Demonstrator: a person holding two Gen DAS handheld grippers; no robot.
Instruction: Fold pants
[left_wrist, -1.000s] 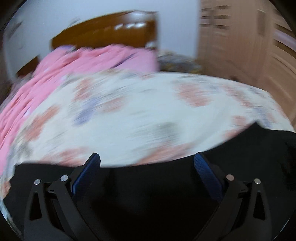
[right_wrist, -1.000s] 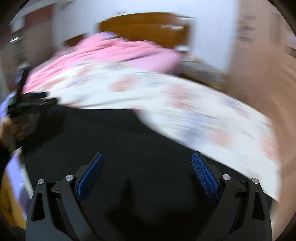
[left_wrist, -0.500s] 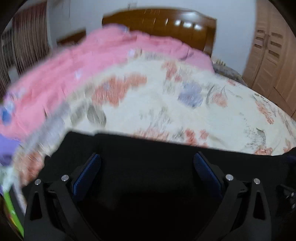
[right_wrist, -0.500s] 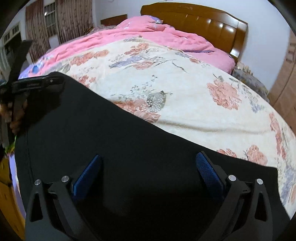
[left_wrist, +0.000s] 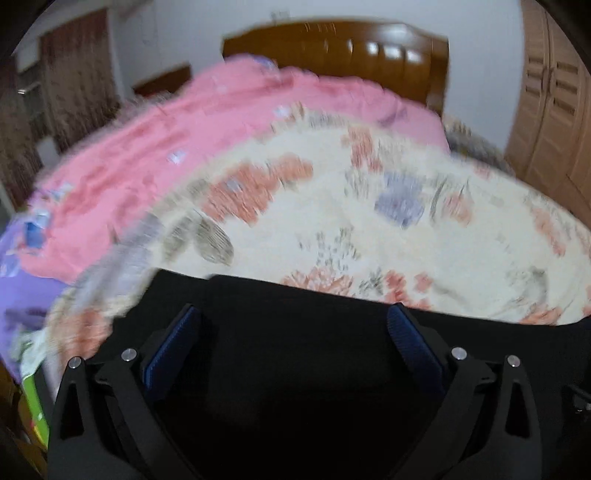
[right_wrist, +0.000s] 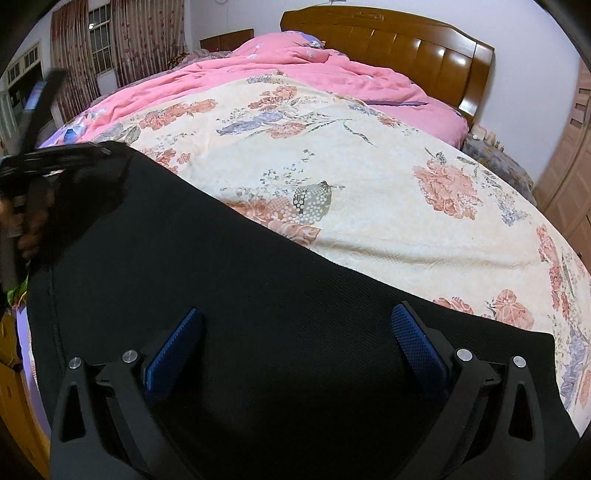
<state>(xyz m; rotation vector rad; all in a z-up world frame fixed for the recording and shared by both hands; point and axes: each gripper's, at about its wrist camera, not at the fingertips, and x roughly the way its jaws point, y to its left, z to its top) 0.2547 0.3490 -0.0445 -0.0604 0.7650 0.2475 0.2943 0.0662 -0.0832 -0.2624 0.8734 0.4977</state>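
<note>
Black pants (right_wrist: 258, 295) lie spread flat across the near end of a bed, on a cream floral bedspread (right_wrist: 369, 206). My right gripper (right_wrist: 295, 317) hovers over their middle, its blue pads wide apart and open, nothing pressed between them. At the pants' far left corner a person's hand (right_wrist: 26, 229) holds my other gripper; one finger (right_wrist: 74, 153) of it reaches over the cloth edge. In the blurred left wrist view, my left gripper (left_wrist: 293, 310) is open just above the pants (left_wrist: 314, 369), near their top edge.
A pink quilt (right_wrist: 295, 70) lies bunched toward the wooden headboard (right_wrist: 406, 40). A wooden wardrobe (left_wrist: 550, 110) stands at the right, curtained windows (right_wrist: 92, 48) at the left. The bed's left edge drops off beside a green item (left_wrist: 35, 406).
Both views have swung and steadied. The left gripper moved left along the pants' edge to their corner. The right gripper came lower over the pants, which now lie flat.
</note>
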